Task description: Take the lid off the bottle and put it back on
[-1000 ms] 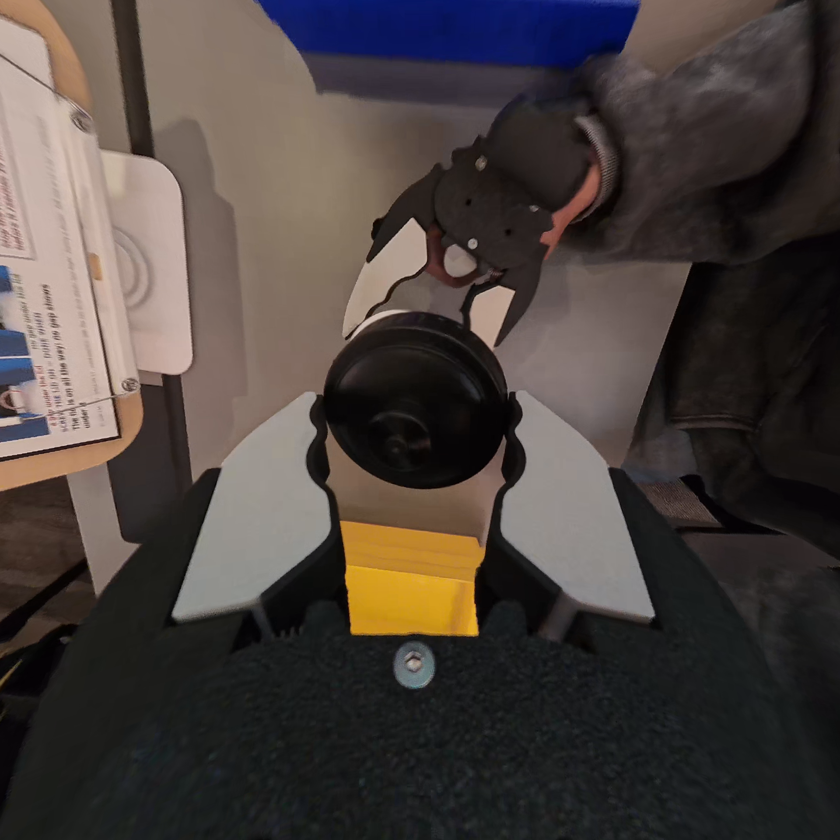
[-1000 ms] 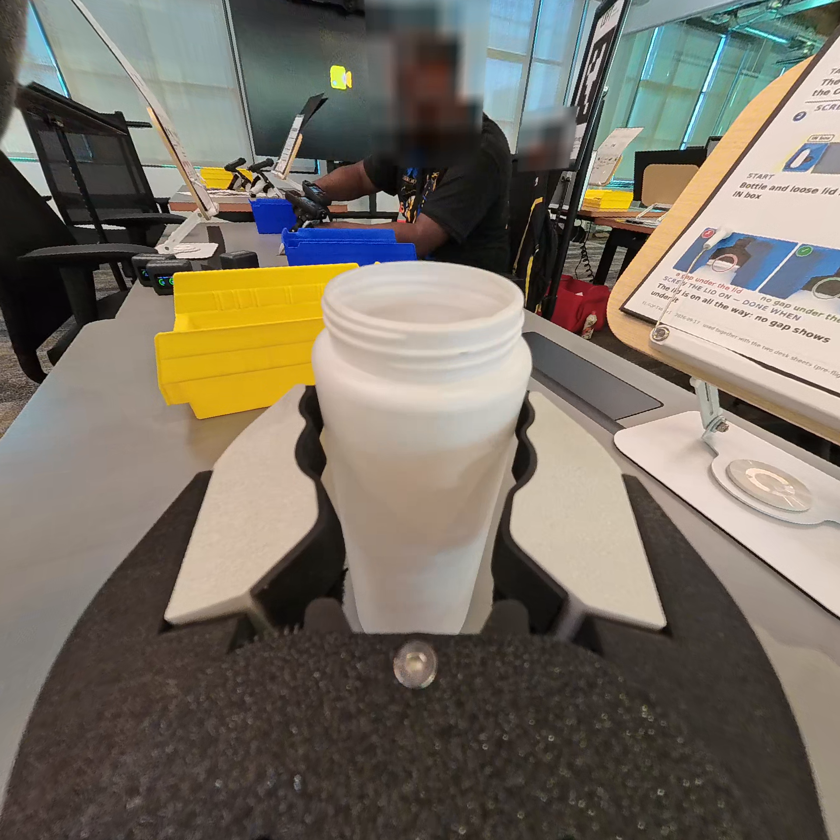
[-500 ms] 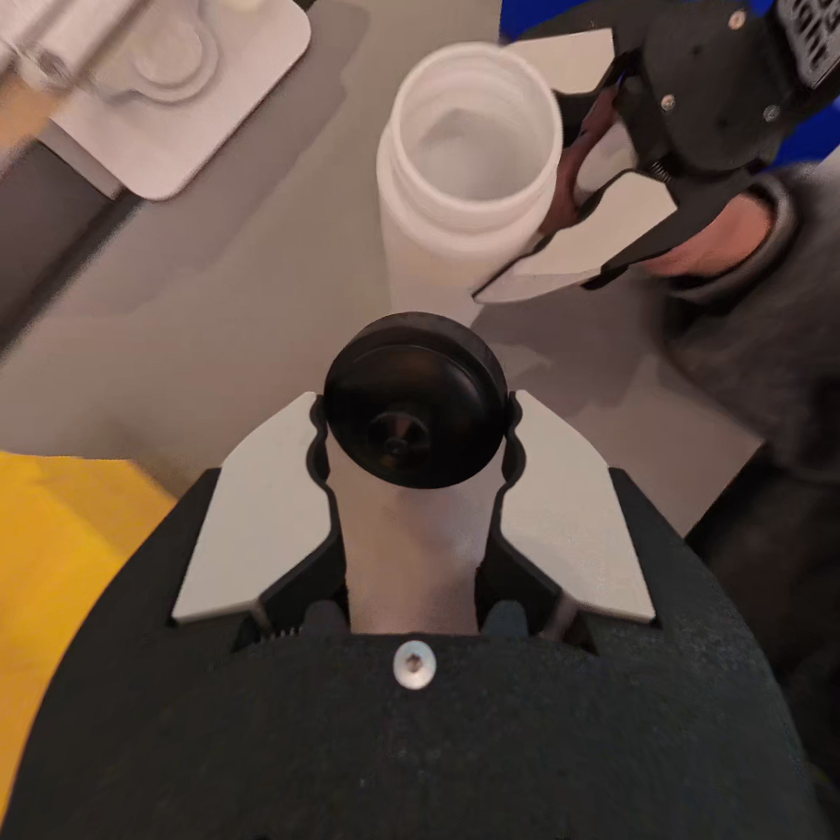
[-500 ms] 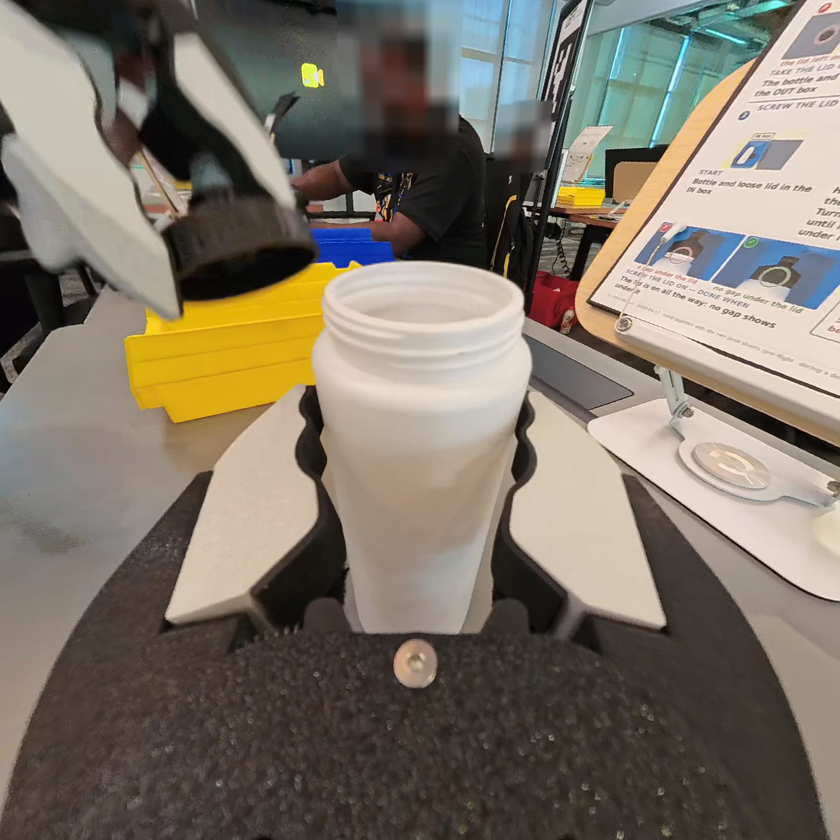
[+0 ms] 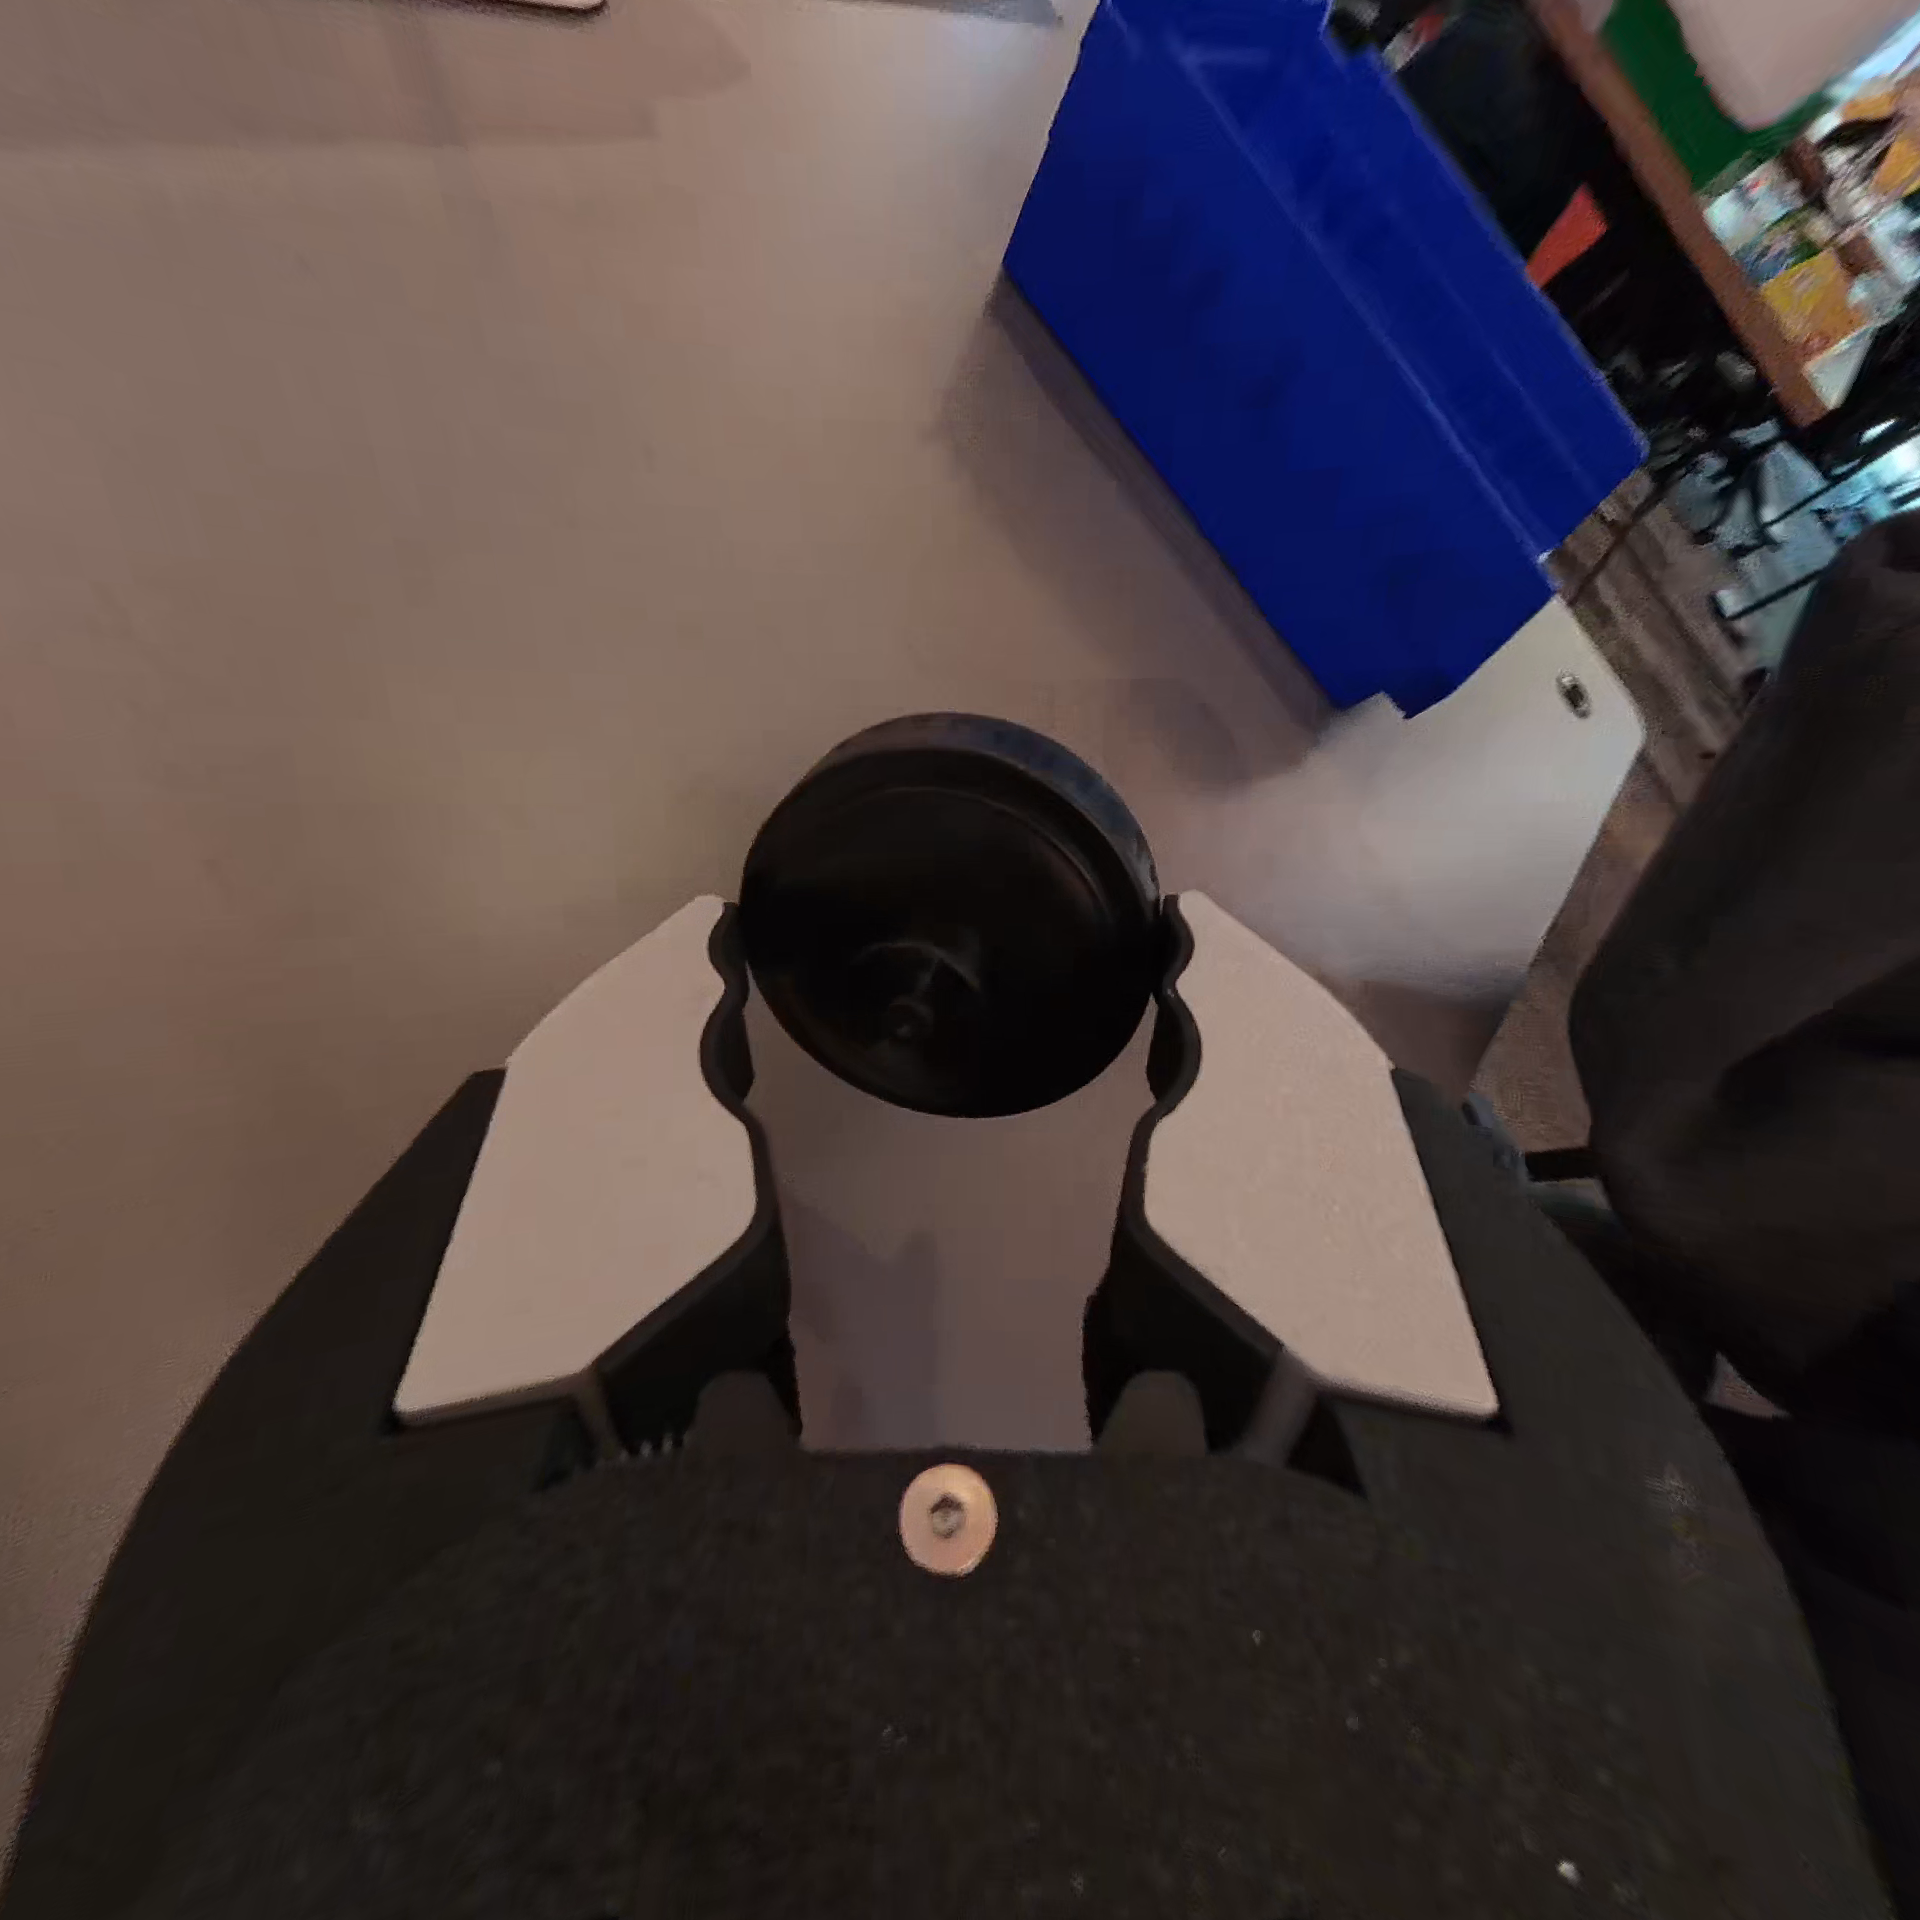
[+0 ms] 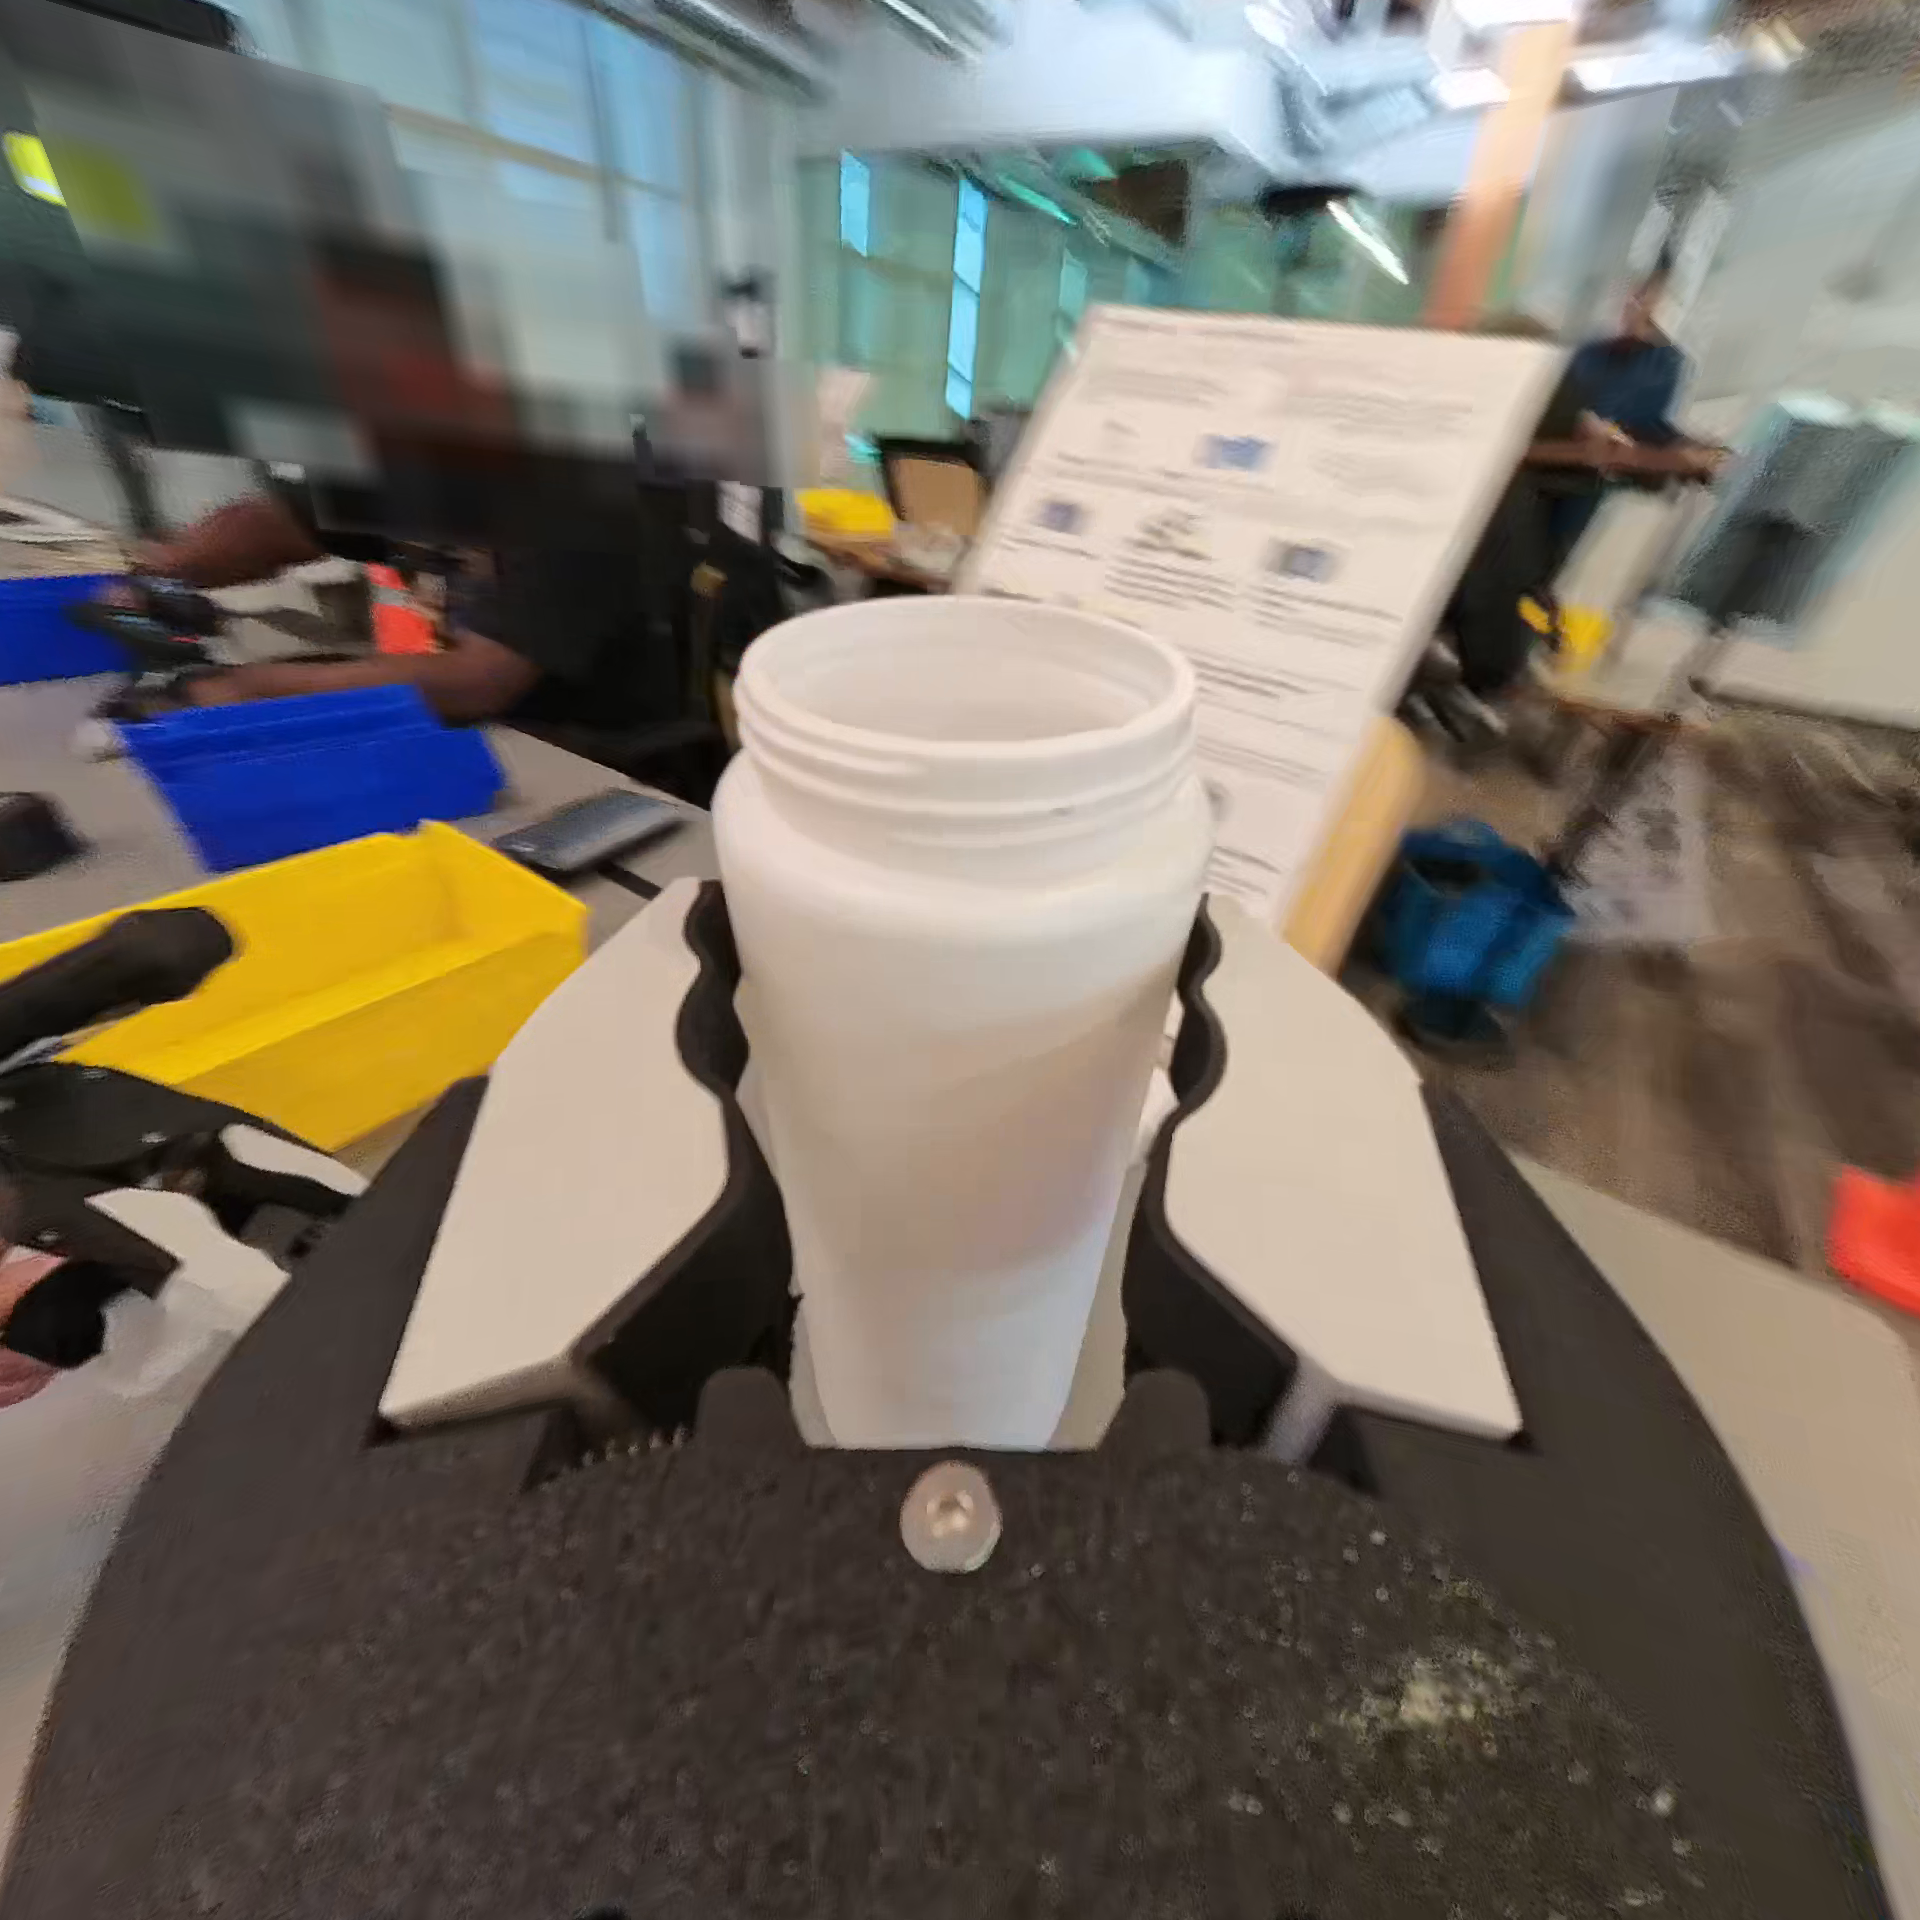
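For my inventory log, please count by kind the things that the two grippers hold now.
white bottle: 1
black lid: 1
Total: 2

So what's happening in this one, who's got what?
A person works two handheld grippers. The left gripper is clamped on the black lid above the grey table, near a blue bin. The right gripper grips the white bottle upright, its threaded mouth open. So the lid is off and apart from the bottle, not yet screwed back on. A yellow bin sits behind, to the left.
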The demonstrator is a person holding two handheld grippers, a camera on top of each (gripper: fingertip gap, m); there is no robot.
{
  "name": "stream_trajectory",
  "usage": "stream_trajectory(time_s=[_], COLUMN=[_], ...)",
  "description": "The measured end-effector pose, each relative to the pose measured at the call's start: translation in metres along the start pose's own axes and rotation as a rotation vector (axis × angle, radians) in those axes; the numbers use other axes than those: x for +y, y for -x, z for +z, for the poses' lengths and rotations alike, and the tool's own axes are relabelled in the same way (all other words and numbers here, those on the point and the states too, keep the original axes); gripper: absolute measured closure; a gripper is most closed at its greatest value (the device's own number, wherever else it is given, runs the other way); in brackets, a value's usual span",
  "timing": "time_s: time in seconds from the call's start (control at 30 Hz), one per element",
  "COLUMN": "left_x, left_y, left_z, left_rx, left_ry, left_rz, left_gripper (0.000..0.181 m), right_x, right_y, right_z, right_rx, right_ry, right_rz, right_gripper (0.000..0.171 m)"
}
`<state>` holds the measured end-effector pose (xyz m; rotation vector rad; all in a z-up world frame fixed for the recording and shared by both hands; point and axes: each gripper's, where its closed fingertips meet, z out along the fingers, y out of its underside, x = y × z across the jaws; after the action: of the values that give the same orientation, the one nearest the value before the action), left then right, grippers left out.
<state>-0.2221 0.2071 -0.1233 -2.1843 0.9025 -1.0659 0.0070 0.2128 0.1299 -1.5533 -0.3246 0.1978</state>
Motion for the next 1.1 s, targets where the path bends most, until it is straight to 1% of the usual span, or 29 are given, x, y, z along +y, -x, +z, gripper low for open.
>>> stream_trajectory(time_s=[0.03, 0.07, 0.13, 0.17, 0.23, 0.3, 0.37, 0.43, 0.53, 0.6, 0.67, 0.77, 0.83, 0.87, 0.9, 0.97, 1.0, 1.07, 1.1], left_x=[-0.002, -0.003, -0.004, -0.004, -0.008, -0.011, -0.012, -0.010, -0.006, -0.003, 0.001, 0.007, 0.007, 0.006, 0.005, 0.003, 0.002, 0.001, 0.000], left_y=[-0.003, -0.004, -0.003, -0.005, -0.011, -0.014, -0.014, -0.012, -0.012, -0.011, -0.009, -0.005, -0.005, -0.006, -0.007, -0.008, -0.009, -0.010, -0.012], left_z=[-0.001, -0.002, -0.002, -0.002, -0.004, -0.006, -0.007, -0.007, -0.005, -0.003, -0.002, -0.001, -0.001, -0.003, -0.004, -0.007, -0.007, -0.007, -0.007], left_rx=[0.017, 0.017, 0.005, 0.013, 0.033, 0.037, 0.013, -0.009, -0.002, 0.002, -0.004, -0.014, 0.003, 0.017, 0.025, 0.020, 0.009, -0.039, -0.072], left_ry=[-0.005, -0.006, -0.004, -0.002, -0.017, -0.023, -0.012, 0.002, 0.022, 0.033, 0.050, 0.065, 0.059, 0.051, 0.040, 0.025, 0.020, 0.016, 0.015], left_rz=[0.001, 0.007, 0.017, 0.017, 0.014, 0.026, 0.053, 0.075, 0.071, 0.065, 0.074, 0.099, 0.107, 0.112, 0.122, 0.162, 0.195, 0.284, 0.339], left_gripper=[0.107, 0.106, 0.106, 0.106, 0.107, 0.107, 0.107, 0.107, 0.106, 0.107, 0.107, 0.107, 0.107, 0.107, 0.107, 0.107, 0.107, 0.107, 0.107], right_x=[-0.002, 0.005, 0.036, 0.064, 0.138, 0.205, 0.254, 0.286, 0.315, 0.335, 0.334, 0.333, 0.320, 0.305, 0.285, 0.240, 0.217, 0.175, 0.161], right_y=[-0.026, -0.052, -0.107, -0.131, -0.154, -0.154, -0.150, -0.143, -0.119, -0.118, -0.117, -0.111, -0.114, -0.117, -0.118, -0.111, -0.098, -0.048, -0.015], right_z=[-0.015, -0.026, -0.036, -0.036, -0.032, -0.030, -0.028, -0.020, -0.003, 0.000, 0.008, 0.008, 0.004, 0.004, 0.004, 0.000, -0.003, -0.005, -0.005], right_rx=[0.063, 0.119, 0.236, 0.270, 0.230, 0.167, 0.136, 0.119, 0.029, 0.056, 0.049, 0.002, 0.004, 0.014, 0.022, 0.034, 0.022, -0.100, -0.187], right_ry=[0.085, 0.191, 0.385, 0.500, 0.747, 0.941, 1.068, 1.111, 1.145, 1.172, 1.108, 1.085, 1.037, 0.966, 0.885, 0.712, 0.637, 0.496, 0.450], right_rz=[0.023, 0.042, 0.084, 0.136, 0.313, 0.482, 0.545, 0.604, 0.735, 0.760, 0.795, 0.738, 0.674, 0.633, 0.587, 0.474, 0.437, 0.403, 0.385], right_gripper=[0.089, 0.089, 0.090, 0.090, 0.089, 0.089, 0.089, 0.090, 0.090, 0.089, 0.089, 0.088, 0.080, 0.075, 0.074, 0.077, 0.082, 0.094, 0.096])
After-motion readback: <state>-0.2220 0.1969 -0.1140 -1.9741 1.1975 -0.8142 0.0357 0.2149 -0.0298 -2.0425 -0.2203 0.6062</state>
